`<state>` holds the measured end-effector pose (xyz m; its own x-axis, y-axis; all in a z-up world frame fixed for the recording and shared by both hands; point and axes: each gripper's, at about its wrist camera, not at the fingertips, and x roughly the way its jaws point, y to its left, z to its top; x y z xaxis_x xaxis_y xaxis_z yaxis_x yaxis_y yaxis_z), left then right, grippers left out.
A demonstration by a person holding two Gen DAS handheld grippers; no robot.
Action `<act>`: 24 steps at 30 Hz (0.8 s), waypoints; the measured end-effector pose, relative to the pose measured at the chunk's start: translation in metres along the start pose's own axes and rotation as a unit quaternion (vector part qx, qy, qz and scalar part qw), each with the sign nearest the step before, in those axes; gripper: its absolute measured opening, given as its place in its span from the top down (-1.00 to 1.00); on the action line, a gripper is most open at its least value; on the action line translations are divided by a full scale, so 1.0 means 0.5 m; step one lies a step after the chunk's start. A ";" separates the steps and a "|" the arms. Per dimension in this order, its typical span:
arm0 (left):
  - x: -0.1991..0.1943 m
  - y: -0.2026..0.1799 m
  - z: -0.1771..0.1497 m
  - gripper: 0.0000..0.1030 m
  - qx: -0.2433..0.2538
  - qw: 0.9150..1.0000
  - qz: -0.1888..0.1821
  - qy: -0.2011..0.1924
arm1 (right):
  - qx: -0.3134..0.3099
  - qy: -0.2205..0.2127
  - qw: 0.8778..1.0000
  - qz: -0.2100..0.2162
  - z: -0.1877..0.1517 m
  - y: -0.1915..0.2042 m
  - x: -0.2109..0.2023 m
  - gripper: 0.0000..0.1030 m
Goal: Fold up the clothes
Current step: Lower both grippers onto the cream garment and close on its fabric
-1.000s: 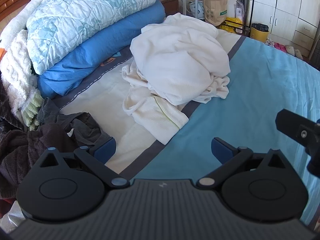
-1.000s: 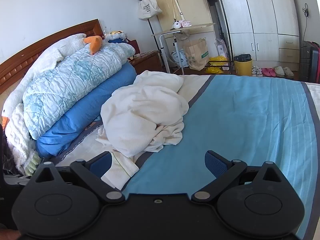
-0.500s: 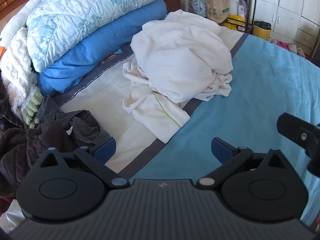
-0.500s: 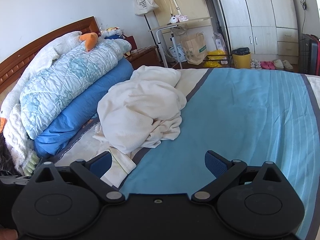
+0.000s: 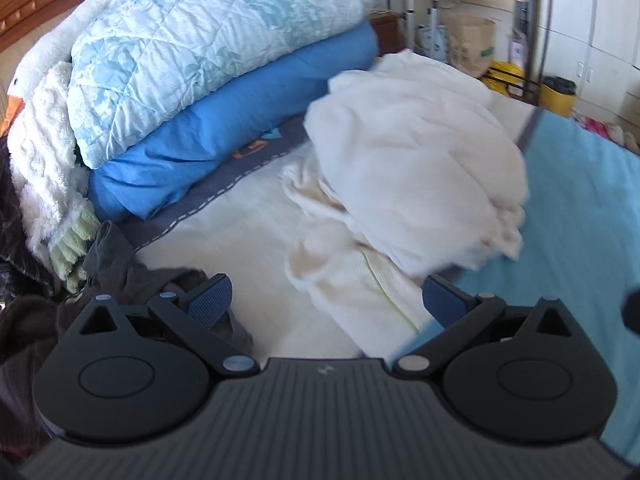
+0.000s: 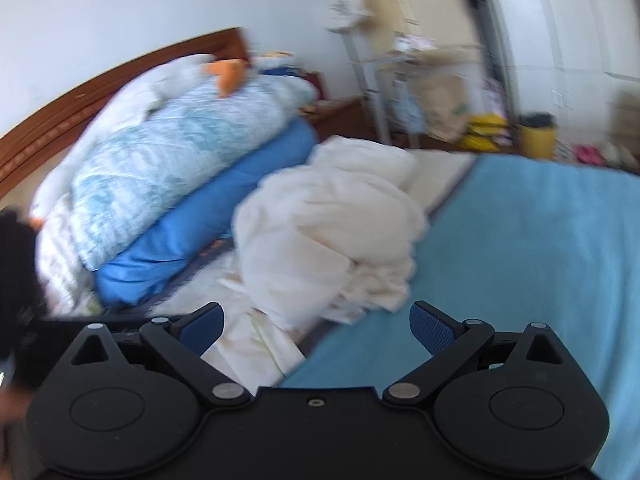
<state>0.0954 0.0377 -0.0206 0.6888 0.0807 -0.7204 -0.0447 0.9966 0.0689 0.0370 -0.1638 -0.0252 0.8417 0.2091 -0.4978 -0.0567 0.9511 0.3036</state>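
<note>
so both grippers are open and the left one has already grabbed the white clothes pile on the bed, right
Not quite. Both grippers are open, but the left gripper holds nothing: in the left wrist view its jaws stand wide apart and no cloth is pinched between them, while the white clothes pile lies crumpled on the bed ahead of it. The right gripper is empty too.

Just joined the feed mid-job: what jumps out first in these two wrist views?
The crumpled cream garment pile heaped mid-bed, straddling the cream and teal halves of the bedspread. Behind it, against the headboard, sits a stack of a pale quilt on a blue duvet. Both the left tool and right tool hang open and empty before the pile.
</note>
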 end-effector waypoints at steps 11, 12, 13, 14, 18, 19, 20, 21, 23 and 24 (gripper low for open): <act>0.330 0.029 0.162 -1.00 -0.051 0.998 0.002 0.030 | 0.063 0.083 0.993 0.050 0.148 -0.106 0.306 -0.96; 0.345 0.032 0.159 -1.00 -0.059 0.998 -0.004 0.031 | 0.076 0.090 0.992 0.049 0.155 -0.117 0.331 -0.96; 0.356 0.037 0.154 -1.00 -0.067 0.997 -0.016 0.033 | 0.087 0.099 0.990 0.052 0.160 -0.128 0.353 -0.96; 0.367 0.042 0.149 -0.99 -0.075 0.996 -0.028 0.034 | 0.097 0.107 0.988 0.056 0.164 -0.139 0.375 -0.96; 0.410 0.062 0.128 -0.98 -0.108 0.990 -0.075 0.039 | 0.085 0.120 0.988 0.047 0.177 -0.159 0.445 -0.96; 0.420 0.067 0.123 -0.96 -0.116 0.989 -0.087 0.040 | 0.083 0.120 0.988 0.046 0.180 -0.165 0.461 -0.96; 0.431 0.072 0.117 -0.96 -0.125 0.986 -0.099 0.041 | 0.082 0.121 0.988 0.045 0.184 -0.172 0.477 -0.96; 0.442 0.077 0.112 -0.96 -0.133 0.984 -0.111 0.042 | 0.081 0.121 0.988 0.044 0.187 -0.178 0.493 -0.96; 0.461 0.086 0.104 -0.95 -0.153 0.978 -0.135 0.048 | 0.091 0.125 0.987 0.042 0.195 -0.194 0.520 -0.96; 0.468 0.090 0.103 -0.93 -0.166 0.974 -0.147 0.053 | 0.090 0.119 0.988 0.037 0.201 -0.203 0.527 -0.96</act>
<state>0.2918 0.1007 -0.1507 0.6289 -0.2254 -0.7441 -0.1012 0.9251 -0.3659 0.3185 -0.2279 -0.1057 0.6876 0.3438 -0.6395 0.0018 0.8800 0.4750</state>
